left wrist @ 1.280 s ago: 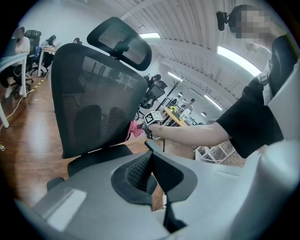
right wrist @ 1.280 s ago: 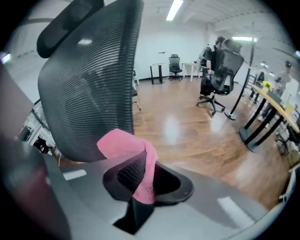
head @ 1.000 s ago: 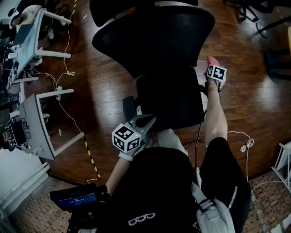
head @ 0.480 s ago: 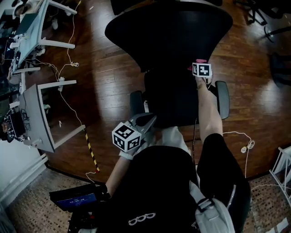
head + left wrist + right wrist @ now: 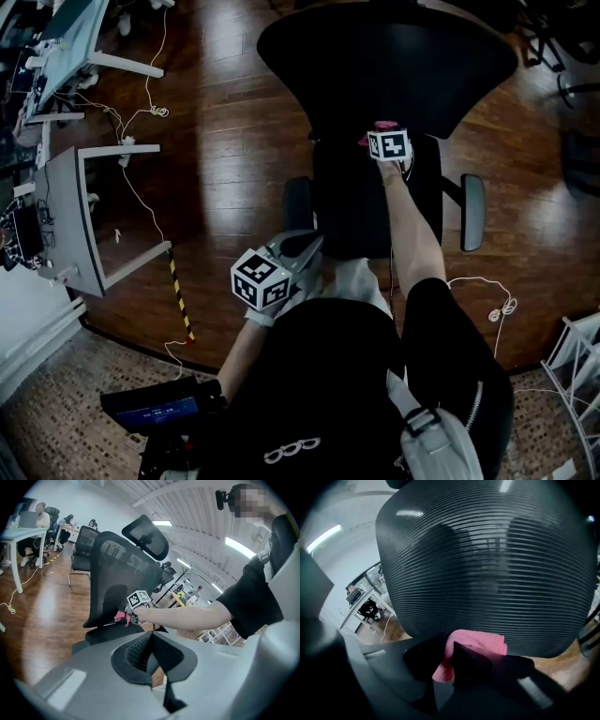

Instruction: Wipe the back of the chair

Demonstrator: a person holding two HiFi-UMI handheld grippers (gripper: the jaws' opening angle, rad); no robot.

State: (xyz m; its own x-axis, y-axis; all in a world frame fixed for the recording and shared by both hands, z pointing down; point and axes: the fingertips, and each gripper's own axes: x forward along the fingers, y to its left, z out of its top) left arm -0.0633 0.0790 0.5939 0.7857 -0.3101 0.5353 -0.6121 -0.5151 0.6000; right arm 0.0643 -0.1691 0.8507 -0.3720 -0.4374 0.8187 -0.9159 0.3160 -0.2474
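Chair back: black mesh backrest (image 5: 394, 66) of an office chair, upright before the person, at the top middle of the head view. It fills the right gripper view.
Pink cloth: a small folded cloth (image 5: 476, 644), its front edge against the lowest part of the mesh, just above the seat (image 5: 361, 216).
Right gripper: the right gripper (image 5: 384, 139) is at the end of an outstretched arm, with its jaws clamped on the cloth.
What has changed: a second ago this gripper was out at the chair's right edge. It now sits near the middle of the lower back, so cloth and gripper have travelled leftward across the mesh.
What that means: probably one sideways wiping stroke is under way along the bottom strip. The taller part of the back and the headrest (image 5: 146, 535) look not yet covered.
Left gripper: the left gripper (image 5: 292, 249) is held close to the person's body, well apart from the chair. Its jaws are closed together with nothing between them, and its place is unchanged.
Around: armrest (image 5: 473, 211) at the right, and a dark wooden floor (image 5: 225, 141) with loose cables.
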